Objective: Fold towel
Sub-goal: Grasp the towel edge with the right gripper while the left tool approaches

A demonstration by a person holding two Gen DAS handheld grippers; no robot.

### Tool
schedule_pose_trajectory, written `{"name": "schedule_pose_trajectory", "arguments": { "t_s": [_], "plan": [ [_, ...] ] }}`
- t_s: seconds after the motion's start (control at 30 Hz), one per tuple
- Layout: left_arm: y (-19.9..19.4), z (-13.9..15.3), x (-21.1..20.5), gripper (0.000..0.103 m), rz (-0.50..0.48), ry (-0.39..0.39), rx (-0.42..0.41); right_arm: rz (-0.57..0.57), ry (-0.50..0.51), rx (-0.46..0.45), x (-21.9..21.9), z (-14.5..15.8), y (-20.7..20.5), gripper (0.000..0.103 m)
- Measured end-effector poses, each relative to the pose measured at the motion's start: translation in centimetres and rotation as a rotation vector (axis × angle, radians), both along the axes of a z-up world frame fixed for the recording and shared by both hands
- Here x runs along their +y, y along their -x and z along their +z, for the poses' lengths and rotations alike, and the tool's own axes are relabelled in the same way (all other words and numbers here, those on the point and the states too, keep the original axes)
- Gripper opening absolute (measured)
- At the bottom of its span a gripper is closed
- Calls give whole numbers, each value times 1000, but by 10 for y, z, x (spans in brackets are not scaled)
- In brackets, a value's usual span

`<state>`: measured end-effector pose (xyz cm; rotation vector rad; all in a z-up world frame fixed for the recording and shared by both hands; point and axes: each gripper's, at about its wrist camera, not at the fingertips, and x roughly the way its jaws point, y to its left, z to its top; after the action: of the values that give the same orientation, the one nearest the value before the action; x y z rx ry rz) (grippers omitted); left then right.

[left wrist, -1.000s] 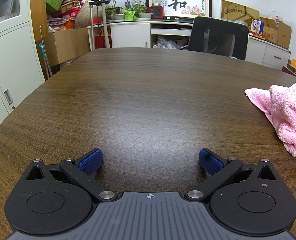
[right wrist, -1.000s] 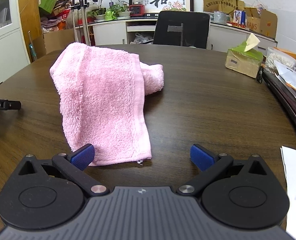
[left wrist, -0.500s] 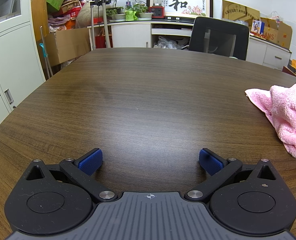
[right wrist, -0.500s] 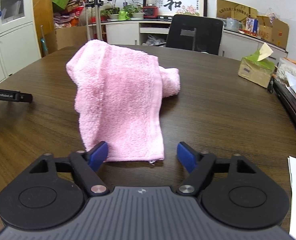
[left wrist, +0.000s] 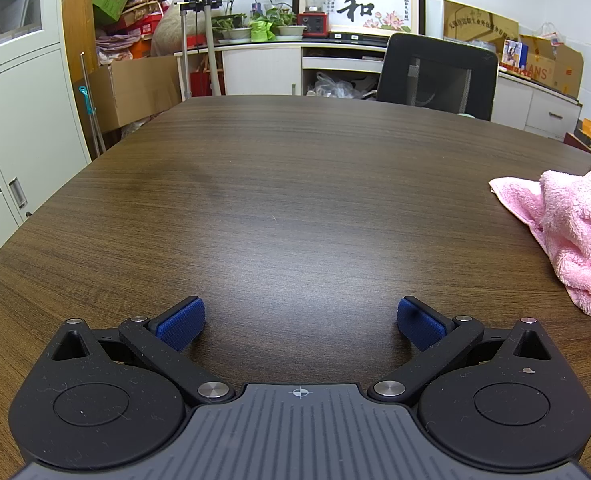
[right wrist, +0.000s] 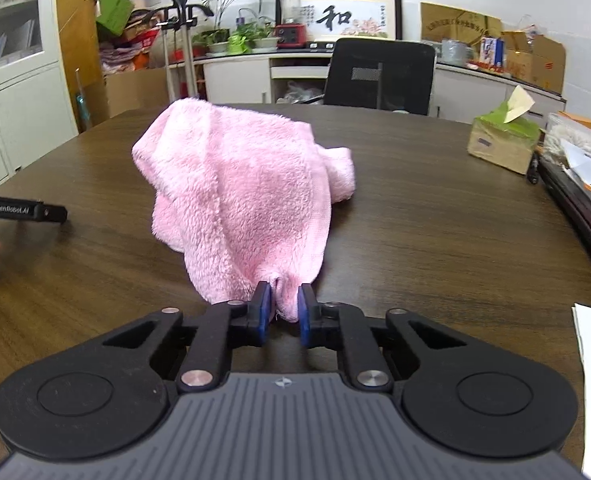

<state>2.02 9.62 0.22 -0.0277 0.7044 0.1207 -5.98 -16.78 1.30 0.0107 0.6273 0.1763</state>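
Towel [right wrist: 239,196], pink and fluffy, sits heaped on the dark wooden table [right wrist: 435,240], out toward the middle of the surface. Its near corner is bunched between the blue pads of my right gripper [right wrist: 283,306]. My jaws have just been closing, and they are now clenched on that corner with a fold of terry squeezed between them. From there the cloth rises in a loose mound, and a rolled lobe sticks out on its right side. My left gripper [left wrist: 299,322] hangs released over bare wood near the table's near edge, with its pads [left wrist: 179,324] spread wide and nothing between them. In its view the towel lies well off toward the right edge. A green-topped tissue box [right wrist: 503,140] stands near the far right edge, and a black office chair [right wrist: 379,76] waits behind the far edge.
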Motion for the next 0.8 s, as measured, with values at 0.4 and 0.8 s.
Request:
{"name": "schedule_pose_trajectory", "arguments": {
  "t_s": [0.4, 0.8],
  "plan": [
    [0, 0, 0, 103, 0, 0, 0, -77, -132, -281, -25, 56, 6, 13],
    [1, 0, 1, 103, -14, 1, -2, 525, -253, -99, 67, 44, -2, 13]
  ]
}}
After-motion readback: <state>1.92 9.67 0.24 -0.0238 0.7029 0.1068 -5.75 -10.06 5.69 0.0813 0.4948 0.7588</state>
